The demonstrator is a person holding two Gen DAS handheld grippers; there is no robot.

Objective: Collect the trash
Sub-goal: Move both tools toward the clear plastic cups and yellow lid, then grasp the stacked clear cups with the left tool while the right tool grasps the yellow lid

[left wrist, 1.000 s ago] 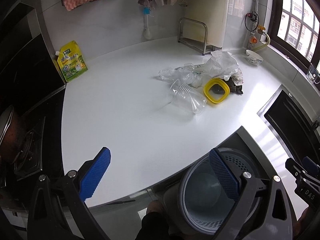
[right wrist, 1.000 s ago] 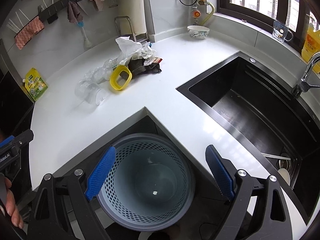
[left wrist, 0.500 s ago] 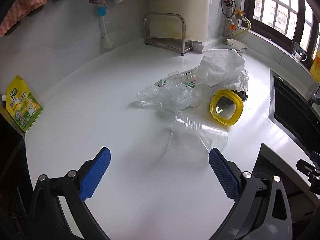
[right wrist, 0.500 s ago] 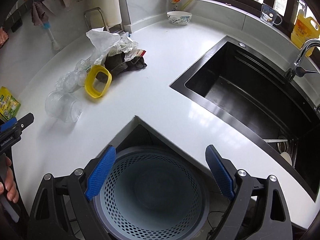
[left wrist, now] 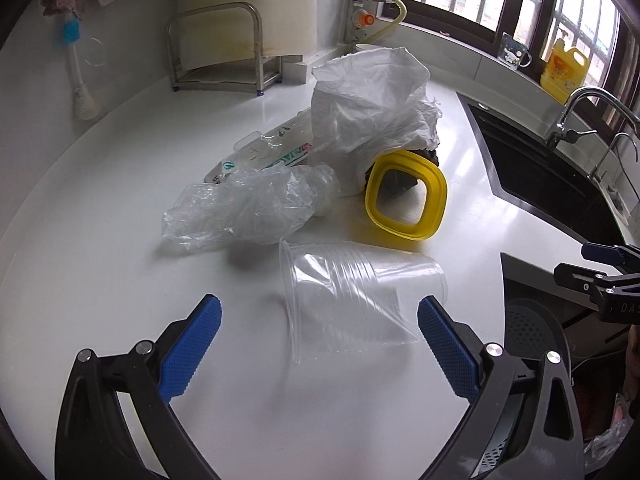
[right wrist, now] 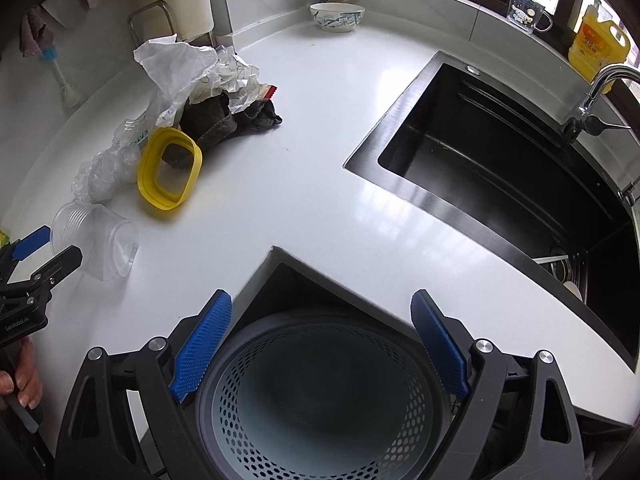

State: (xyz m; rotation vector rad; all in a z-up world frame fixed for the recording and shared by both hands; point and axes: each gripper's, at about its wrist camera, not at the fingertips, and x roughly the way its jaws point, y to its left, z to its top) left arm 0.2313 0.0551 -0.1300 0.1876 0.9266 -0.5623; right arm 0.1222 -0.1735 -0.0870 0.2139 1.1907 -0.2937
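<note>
Left gripper is wide open and holds nothing; the clear cup stack lies on its side just ahead between the fingers, long axis left-right, mouth left. Right gripper, also open and empty, hovers over the bin, farther from the cups. Yellow ring and bags beyond.

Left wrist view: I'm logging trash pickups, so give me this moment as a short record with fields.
setting: white kitchen counter beside a black sink
nearest trash: clear plastic cup lying on its side
other trash: crumpled clear wrap, yellow ring lid, white plastic bag
left gripper: open, cup between its fingers, not clamped
right gripper: open, above the perforated bin
</note>
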